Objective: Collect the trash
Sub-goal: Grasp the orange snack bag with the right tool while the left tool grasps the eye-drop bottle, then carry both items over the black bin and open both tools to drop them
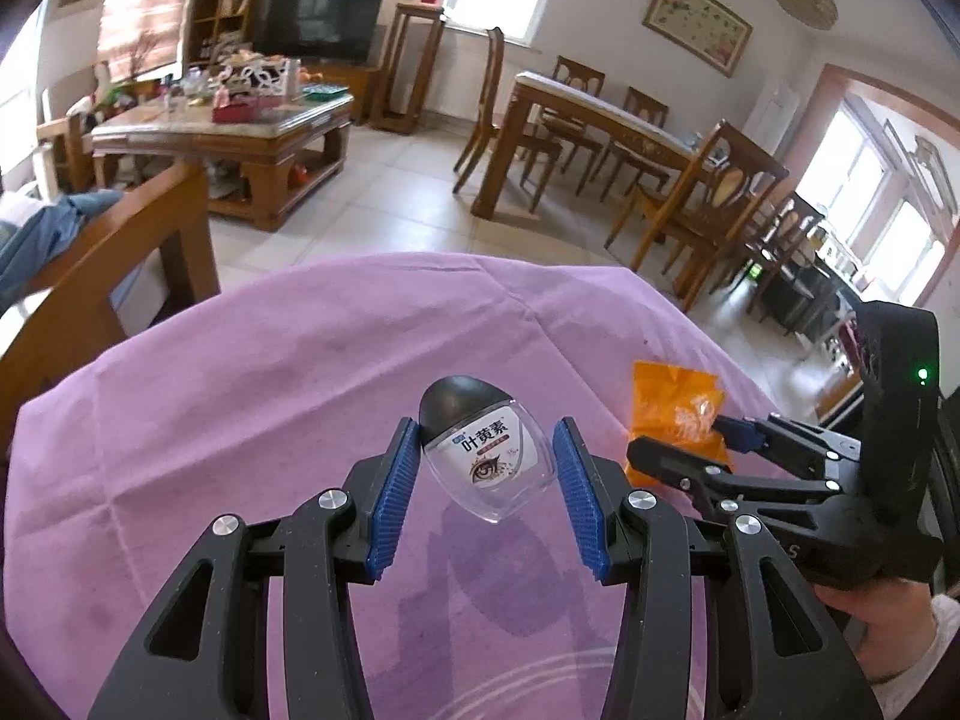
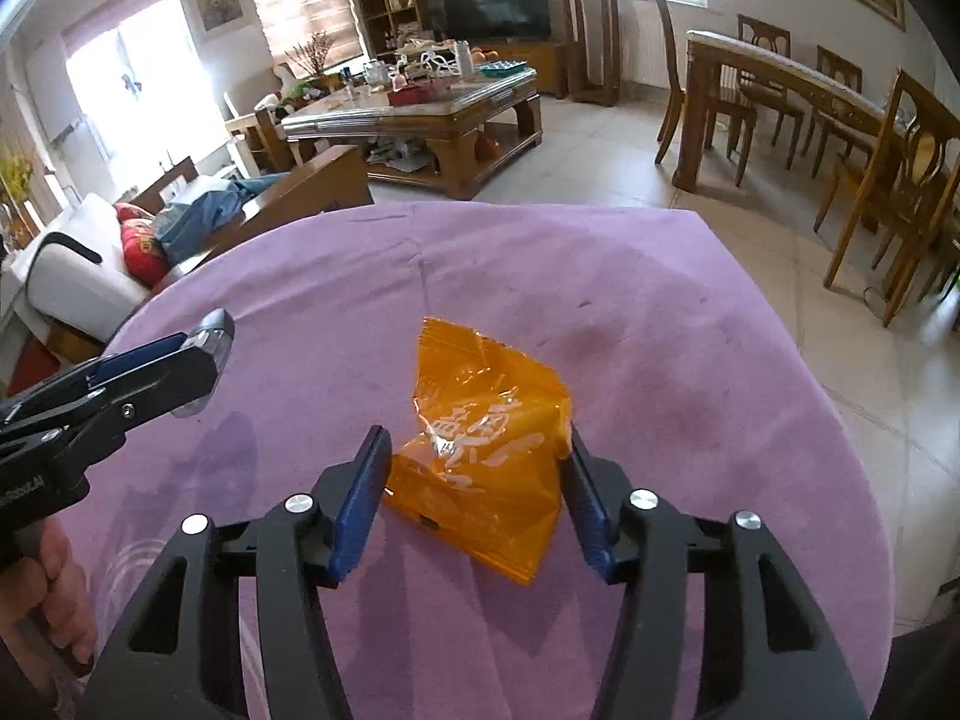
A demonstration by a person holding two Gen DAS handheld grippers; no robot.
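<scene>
A small clear eye-drop bottle (image 1: 480, 456) with a black cap and a white label sits between the blue pads of my left gripper (image 1: 487, 450), held above the purple tablecloth (image 1: 270, 390). It also shows in the right wrist view (image 2: 207, 354). An orange plastic wrapper (image 2: 480, 450) is between the pads of my right gripper (image 2: 474, 468), which closes on its sides. The wrapper (image 1: 675, 414) and the right gripper (image 1: 696, 444) show at the right in the left wrist view.
The purple-covered table ends ahead at a rounded edge (image 2: 540, 210). Beyond are a wooden sofa arm (image 1: 150, 222), a cluttered coffee table (image 1: 240, 120), and a dining table with chairs (image 1: 630, 132) on a tiled floor.
</scene>
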